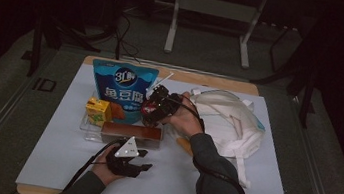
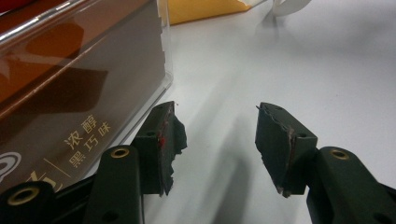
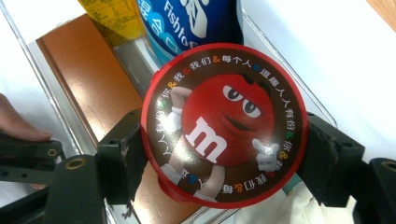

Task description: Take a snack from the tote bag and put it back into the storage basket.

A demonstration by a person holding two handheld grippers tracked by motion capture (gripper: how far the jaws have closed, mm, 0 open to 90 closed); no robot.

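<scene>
1. Dark floor and a metal stand frame the pale sheet-covered table (image 1: 50, 161), where a clear plastic tray (image 1: 86, 128) serves as the landmark.
2. Packing snacks into that tray looks to be the work in hand. Directly above the tray, the right gripper (image 1: 154, 107) pinches a round red-rimmed M&M's candy tub with a brown lid (image 3: 224, 123) by its sides; the tub is not yet set down.
3. Already in the tray, I judge: a long brown chocolate box (image 1: 131, 133) at its near side, a small yellow drink carton (image 1: 98, 110) at its left end, and a tall blue fish-tofu pouch (image 1: 121, 90) upright at its far side.
4. Left to do: lower the tub into the remaining space and let go.
5. Just in front of the tray, the left gripper (image 1: 136, 165) rests on the table with jaws spread and nothing between them.
6. To the tray's right lies a white cloth bag (image 1: 227, 122).
7. Only the high view gives the whole layout. The right gripper view shows the tub's lid print and both pads pressing it. The left gripper view shows the empty gap (image 2: 219, 140) and the box's gold lettering beside it.
</scene>
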